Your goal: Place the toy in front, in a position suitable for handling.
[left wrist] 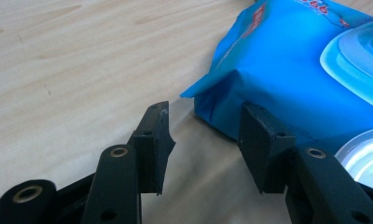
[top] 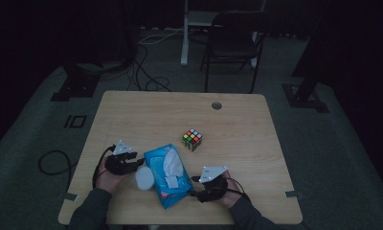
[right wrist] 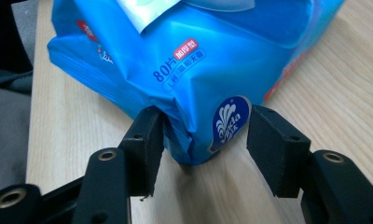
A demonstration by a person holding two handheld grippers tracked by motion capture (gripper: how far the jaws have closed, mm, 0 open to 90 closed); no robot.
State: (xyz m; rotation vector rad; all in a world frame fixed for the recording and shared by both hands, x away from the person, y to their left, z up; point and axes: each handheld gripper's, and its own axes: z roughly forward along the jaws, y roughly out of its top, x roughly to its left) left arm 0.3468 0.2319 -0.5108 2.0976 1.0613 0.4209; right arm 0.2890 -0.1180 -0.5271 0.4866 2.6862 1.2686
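Both forearms are reaching in low, the left gripper (top: 132, 163) and right gripper (top: 199, 187) gaping (jaws parted).

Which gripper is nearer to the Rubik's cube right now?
The right gripper, by a small margin. It sits at the wipes pack's near right corner, below the Rubik's cube. The left gripper is at the pack's left side, farther across from the cube.

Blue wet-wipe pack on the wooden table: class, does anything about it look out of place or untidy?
Yes. The soft blue plastic wet-wipe pack lies askew on the light wooden table. Its white flip lid hangs open to one side and a crumpled white wipe sticks out of the top.
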